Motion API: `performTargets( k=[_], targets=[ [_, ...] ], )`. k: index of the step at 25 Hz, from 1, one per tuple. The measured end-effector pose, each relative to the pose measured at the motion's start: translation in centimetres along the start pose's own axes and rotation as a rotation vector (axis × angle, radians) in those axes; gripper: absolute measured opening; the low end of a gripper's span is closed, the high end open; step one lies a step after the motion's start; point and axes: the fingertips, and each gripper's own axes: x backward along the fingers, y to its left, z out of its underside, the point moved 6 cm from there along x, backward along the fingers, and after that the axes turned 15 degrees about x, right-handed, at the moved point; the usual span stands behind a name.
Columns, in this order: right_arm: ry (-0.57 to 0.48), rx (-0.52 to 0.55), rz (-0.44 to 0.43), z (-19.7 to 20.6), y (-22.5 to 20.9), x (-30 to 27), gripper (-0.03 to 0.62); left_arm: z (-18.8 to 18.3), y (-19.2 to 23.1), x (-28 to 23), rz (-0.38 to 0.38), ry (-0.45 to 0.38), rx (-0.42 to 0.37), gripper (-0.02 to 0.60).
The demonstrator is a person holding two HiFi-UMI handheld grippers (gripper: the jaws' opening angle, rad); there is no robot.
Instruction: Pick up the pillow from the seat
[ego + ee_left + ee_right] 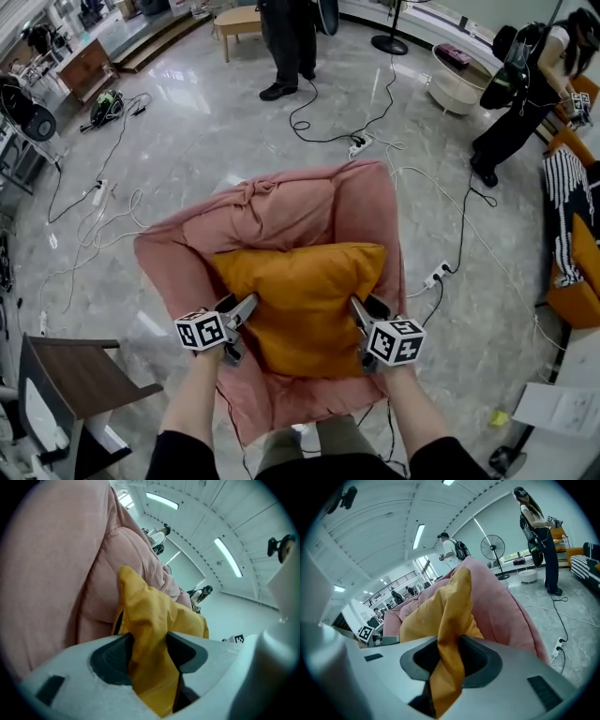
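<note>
Left gripper (242, 314) at eight o'clock and right gripper (360, 316) at four each pinch the orange pillow (302, 295) on the pink beanbag seat (281, 208).

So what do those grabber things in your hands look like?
The left gripper and the right gripper are each a silvery-grey claw with two jaws. Each one carries a white cube printed with black square patterns. Up close the bodies look pale grey, and there are dark pads inside the jaws. The person wears black sleeves.
</note>
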Motion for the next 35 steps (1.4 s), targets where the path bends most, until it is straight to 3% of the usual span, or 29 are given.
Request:
performTargets(
  k=[4,8,21,35],
  targets=[
    [0.011,0.003,0.032,1.2,0.1,1.4,0.107,1.3,-1.0,0.3,-0.026,0.032,-0.051,0.188],
    [0.006,0.005,0.055,2.4,0.7,3.1,0.095,3.3,-1.7,1.6,-0.039,0.012,-0.056,0.162],
    [-0.005,0.068,0.095,5.7,3.4,9.5,0.072,8.9,-4.7,7.1,-0.045,0.033,-0.158,0.143],
    [0.007,0.098,0.184,9.9,9.0,16.0,0.046,13.9,-4.8,13.5,-0.003,0.095,-0.204,0.121]
  ],
)
